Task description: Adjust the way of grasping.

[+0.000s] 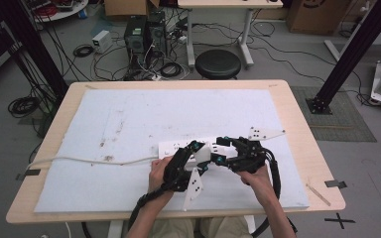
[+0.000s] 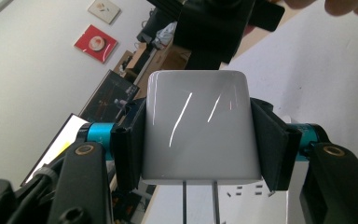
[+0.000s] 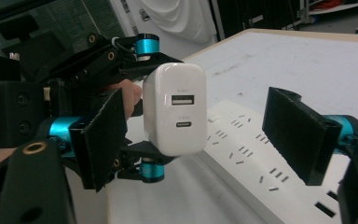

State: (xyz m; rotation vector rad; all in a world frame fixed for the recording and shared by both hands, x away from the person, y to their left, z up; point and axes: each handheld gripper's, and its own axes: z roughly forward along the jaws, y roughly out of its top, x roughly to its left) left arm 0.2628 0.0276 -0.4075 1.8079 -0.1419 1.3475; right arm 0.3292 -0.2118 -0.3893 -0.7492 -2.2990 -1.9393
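The left gripper [image 2: 200, 140] is clamped on a white charger [image 2: 199, 126], held just above the white power strip [image 1: 178, 147] near the middle of the bench [image 1: 297, 109]. The charger's two prongs run off the bottom edge of the left gripper view. The right gripper [image 3: 205, 135] faces the charger with its jaws spread wide, touching nothing. From above, both grippers hide most of the strip; its cord [image 1: 79, 160] trails left.
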